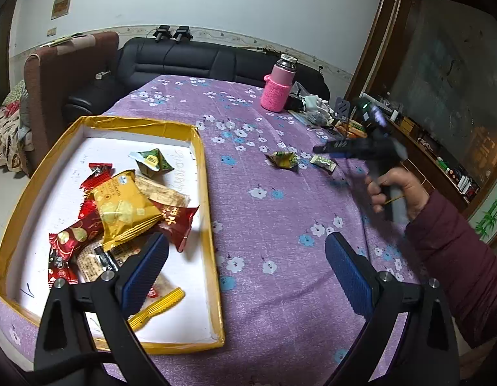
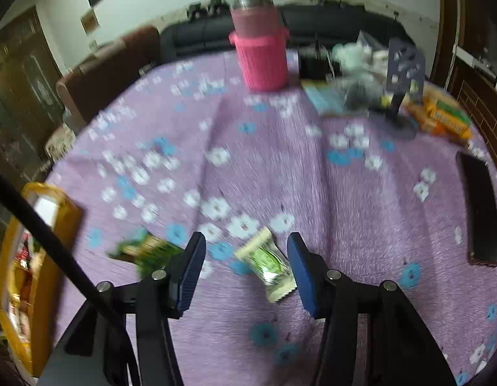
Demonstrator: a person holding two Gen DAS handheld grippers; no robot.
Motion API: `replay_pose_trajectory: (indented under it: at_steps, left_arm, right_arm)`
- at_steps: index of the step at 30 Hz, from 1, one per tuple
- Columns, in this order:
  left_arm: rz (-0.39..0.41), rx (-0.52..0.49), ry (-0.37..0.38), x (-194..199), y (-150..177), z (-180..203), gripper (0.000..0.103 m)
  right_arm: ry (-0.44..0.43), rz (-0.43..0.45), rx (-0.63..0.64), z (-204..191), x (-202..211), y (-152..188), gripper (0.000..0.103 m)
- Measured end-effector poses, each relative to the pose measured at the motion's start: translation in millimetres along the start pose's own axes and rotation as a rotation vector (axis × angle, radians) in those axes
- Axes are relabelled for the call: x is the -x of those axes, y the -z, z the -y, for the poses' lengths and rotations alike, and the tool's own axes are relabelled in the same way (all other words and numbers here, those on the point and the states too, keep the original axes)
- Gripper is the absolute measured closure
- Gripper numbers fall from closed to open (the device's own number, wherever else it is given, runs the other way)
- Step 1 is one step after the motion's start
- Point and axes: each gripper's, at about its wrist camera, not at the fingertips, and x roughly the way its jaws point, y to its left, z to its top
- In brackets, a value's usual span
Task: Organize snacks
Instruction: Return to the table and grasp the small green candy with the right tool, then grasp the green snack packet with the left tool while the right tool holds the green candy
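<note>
A yellow-rimmed box (image 1: 206, 177) with a white floor holds several wrapped snacks, among them a yellow packet (image 1: 124, 209) and red ones. My left gripper (image 1: 246, 275) hangs open and empty over the box's right rim. Two green packets lie on the purple cloth: a dark one (image 1: 283, 159) and a pale one (image 1: 324, 161). In the right wrist view the pale green packet (image 2: 267, 263) lies between the fingers of my right gripper (image 2: 246, 270), which stands open, its pads not pressing. The dark green packet (image 2: 145, 251) lies just left of the left finger. The box (image 2: 68, 222) is at far left.
A pink flask (image 2: 261, 54) stands at the table's far side beside clutter and orange boxes (image 2: 441, 115). A flat black device (image 2: 480, 212) lies at the right. A hand (image 1: 396, 193) in a maroon sleeve holds the right gripper (image 1: 325, 148). Sofas stand behind the table.
</note>
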Motion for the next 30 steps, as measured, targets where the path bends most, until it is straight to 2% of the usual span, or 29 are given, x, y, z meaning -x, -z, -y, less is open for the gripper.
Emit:
replay_pose_trajectory:
  at_steps: [4,7,9,11,13,14,16,18,21,23,26,27,29,30]
  left_arm:
    - [-0.007,-0.003,0.003,-1.6,-8.2,2.1,0.005]
    - [-0.015,-0.022,0.015,-6.7,-20.5,10.2,0.005]
    - [-0.024,-0.053,0.028,-14.6,-33.8,21.9,0.005]
    - [-0.047,-0.114,0.031,-28.4,-49.9,38.9,0.005]
    - [-0.063,-0.16,0.036,-43.9,-64.4,51.3,0.005]
    - [-0.078,-0.181,0.036,-54.8,-72.9,57.9,0.005]
    - [-0.128,-0.203,0.045,-85.6,-91.8,69.8,0.005]
    - [-0.171,-0.185,0.054,-114.6,-104.6,74.2,0.005]
    - [-0.226,-0.148,0.025,-164.5,-122.4,76.3,0.005]
    - [-0.248,-0.134,-0.001,-195.4,-129.9,75.3,0.005]
    - [-0.331,-0.099,-0.029,-246.2,-134.1,70.5,0.006]
    - [-0.358,-0.091,-0.044,-262.1,-134.2,69.2,0.008]
    - [-0.39,-0.098,-0.074,-281.8,-133.3,68.3,0.02]
    - [-0.414,-0.101,-0.083,-290.4,-130.9,67.8,0.033]
  right_arm:
    - [0.031,-0.038,0.028,2.8,-16.6,14.9,0.051]
    - [0.096,-0.016,0.068,-4.1,-10.7,24.3,0.079]
    - [0.076,-0.016,0.038,-1.5,-4.7,28.0,0.086]
    - [0.078,-0.003,0.007,1.3,1.3,31.2,0.086]
    - [0.039,0.025,-0.057,6.6,16.2,41.1,0.086]
    - [0.024,0.033,-0.077,9.9,12.6,35.8,0.086]
    - [-0.024,0.063,-0.112,12.1,25.5,46.0,0.086]
    - [-0.089,0.084,-0.154,14.6,34.5,55.4,0.086]
    - [-0.177,0.084,-0.203,19.0,35.5,59.3,0.086]
    - [-0.207,0.075,-0.221,20.4,32.7,59.1,0.086]
    - [-0.226,0.064,-0.227,24.0,27.8,57.3,0.086]
    - [-0.23,0.064,-0.227,25.0,27.7,57.0,0.086]
    - [-0.231,0.068,-0.233,28.4,28.0,55.8,0.086]
    - [-0.231,0.071,-0.237,29.9,29.7,56.9,0.086]
